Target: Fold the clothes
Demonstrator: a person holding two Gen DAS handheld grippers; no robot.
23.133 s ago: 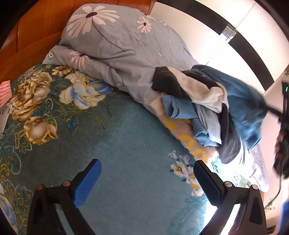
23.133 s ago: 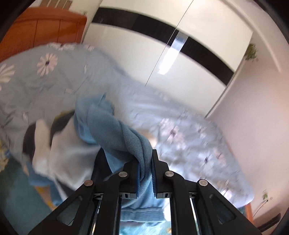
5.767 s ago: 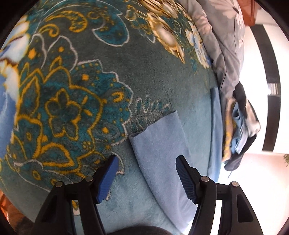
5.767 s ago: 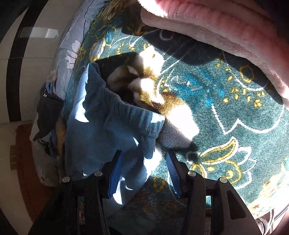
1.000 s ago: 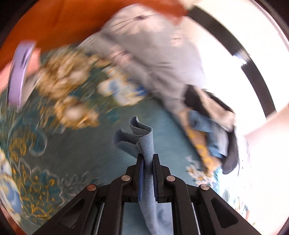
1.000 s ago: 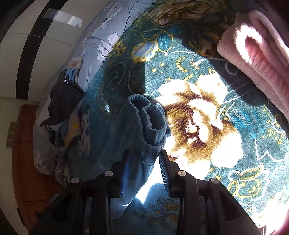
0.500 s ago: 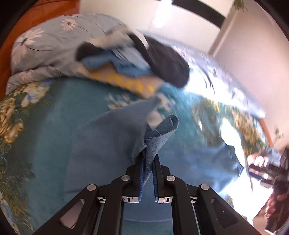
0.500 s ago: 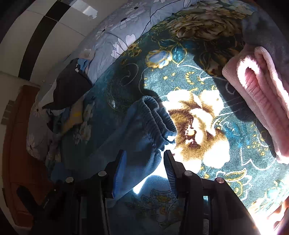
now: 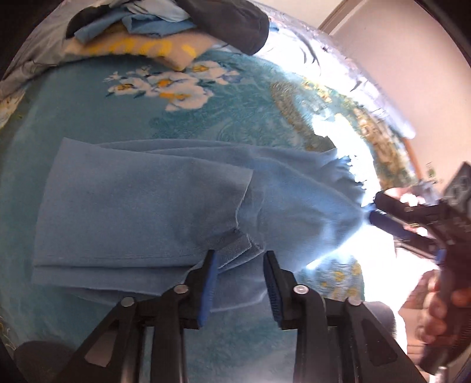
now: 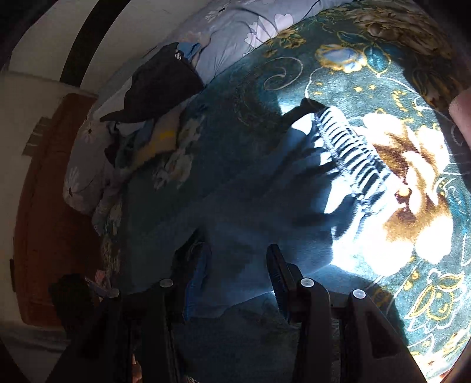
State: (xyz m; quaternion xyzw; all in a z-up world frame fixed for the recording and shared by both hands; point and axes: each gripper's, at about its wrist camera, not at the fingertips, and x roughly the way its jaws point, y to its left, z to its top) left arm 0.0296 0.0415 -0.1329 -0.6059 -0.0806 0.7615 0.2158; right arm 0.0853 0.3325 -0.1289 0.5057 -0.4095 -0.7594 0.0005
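A pair of light blue trousers [image 9: 141, 212] lies on the teal floral blanket [image 9: 88, 112], with the leg end folded back over itself. My left gripper [image 9: 240, 265] is open just above the folded leg hem [image 9: 235, 247] and holds nothing. My right gripper [image 10: 238, 259] is open over the same trousers [image 10: 265, 206], near their gathered waistband [image 10: 347, 150], which lies in bright sun. The right gripper also shows in the left wrist view [image 9: 412, 224], at the far right by the waistband.
A pile of unfolded clothes [image 9: 164, 26], blue, dark and cream with yellow, lies at the back against a grey flowered duvet [image 10: 235, 32]. A wooden headboard [image 10: 53, 206] stands on the left of the right wrist view. A pink blanket edge [image 10: 462, 115] is at the right.
My left gripper carried the leg end over the trousers, laid it down and opened. My right gripper let go of the waistband and opened wider; the waistband now lies flat.
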